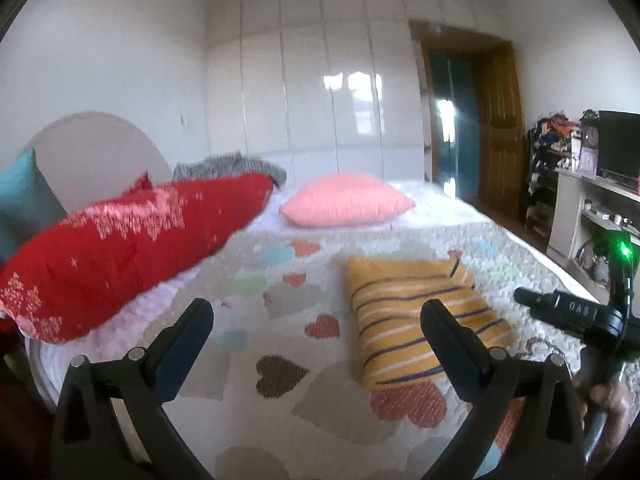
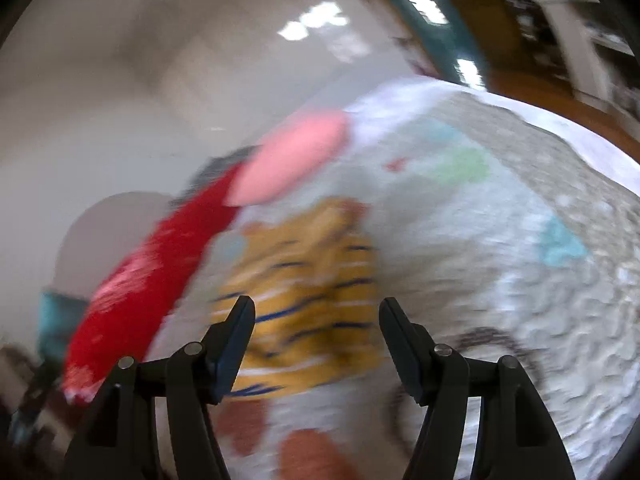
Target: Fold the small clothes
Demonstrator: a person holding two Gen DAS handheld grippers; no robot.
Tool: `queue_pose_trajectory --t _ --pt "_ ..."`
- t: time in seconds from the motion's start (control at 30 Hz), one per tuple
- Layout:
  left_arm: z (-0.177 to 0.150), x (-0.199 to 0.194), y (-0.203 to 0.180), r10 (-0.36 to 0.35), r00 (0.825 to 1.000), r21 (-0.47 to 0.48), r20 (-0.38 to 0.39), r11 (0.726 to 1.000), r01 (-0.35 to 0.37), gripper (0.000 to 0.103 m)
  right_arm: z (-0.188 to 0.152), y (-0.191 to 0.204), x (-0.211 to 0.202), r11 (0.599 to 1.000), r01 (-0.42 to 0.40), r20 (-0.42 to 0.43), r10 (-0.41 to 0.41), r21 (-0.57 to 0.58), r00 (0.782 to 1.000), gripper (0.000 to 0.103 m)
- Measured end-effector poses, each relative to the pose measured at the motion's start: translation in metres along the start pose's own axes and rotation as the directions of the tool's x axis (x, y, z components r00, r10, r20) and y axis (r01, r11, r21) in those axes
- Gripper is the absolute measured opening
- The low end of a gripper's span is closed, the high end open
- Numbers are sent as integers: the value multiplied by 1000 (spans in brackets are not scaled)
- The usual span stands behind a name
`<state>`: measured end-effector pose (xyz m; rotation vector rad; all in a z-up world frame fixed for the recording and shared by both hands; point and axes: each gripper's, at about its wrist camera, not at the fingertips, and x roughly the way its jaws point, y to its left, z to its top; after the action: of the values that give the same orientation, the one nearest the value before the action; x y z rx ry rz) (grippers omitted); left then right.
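Striped yellow garment [image 1: 424, 320] lies folded on the bed [image 1: 280, 312]; we hold left tool [image 1: 316, 328] and right tool [image 2: 316, 320] apart, empty; a careless graze could undo its folds.

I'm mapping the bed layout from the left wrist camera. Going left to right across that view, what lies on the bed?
Teal cushion → red pillow → pink pillow → folded yellow striped garment → right gripper at the edge. Both grippers are open and hold nothing.
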<state>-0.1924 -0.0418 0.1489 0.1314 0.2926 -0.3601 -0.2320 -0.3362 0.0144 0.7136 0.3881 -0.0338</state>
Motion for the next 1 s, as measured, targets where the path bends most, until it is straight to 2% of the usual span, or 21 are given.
queue_pose_trajectory --t 0.07,0.1,0.13,0.17,0.2,0.27,0.33,0.4,0.47,0.53,0.67,0.9,1.0 --pt "2 -6 -8 -18 1000 33 20 999 18 103 -6 10 14 993 -114 -73 114 -4 991 70" --pt "2 -6 -12 -23 1000 53 17 998 22 103 -10 9 24 991 -131 -119 131 9 984 70" --pt "2 -6 -16 -28 1000 79 9 997 27 103 -15 6 30 995 -100 -152 102 18 983 70" --pt "2 -6 -21 -36 999 105 -4 994 37 103 -18 -2 41 999 -32 -180 35 22 983 70" --pt "1 -5 -26 -44 999 127 -19 991 46 103 -22 -14 52 996 87 -211 -80 21 974 65" --pt "-3 -2 -31 -50 998 156 -37 986 55 103 -22 -27 47 970 243 -192 -239 0 952 66" --pt "-9 3 -35 -59 996 167 -61 984 69 103 -17 -31 33 966 258 -146 -253 16 956 67" --pt "-15 8 -38 -79 991 154 -109 984 95 103 -12 -27 11 945 328 -64 -328 -1 943 72" --pt "-20 18 -38 -115 975 132 -188 981 141 103 -12 -27 3 931 365 -19 -366 -17 931 73" --pt "-25 24 -39 -122 965 127 -233 980 154 103 -12 -22 -8 929 370 -1 -370 -26 929 73" --pt "-35 32 -39 -87 957 131 -276 983 127 103 -17 -2 -16 921 381 27 -380 -82 925 75" --pt "-47 44 -37 -42 942 145 -332 985 95 103 -29 34 4 870 418 57 -418 -260 907 79" --pt "-52 50 -34 -29 933 142 -358 986 85 103 -36 40 11 858 420 59 -423 -295 904 82"
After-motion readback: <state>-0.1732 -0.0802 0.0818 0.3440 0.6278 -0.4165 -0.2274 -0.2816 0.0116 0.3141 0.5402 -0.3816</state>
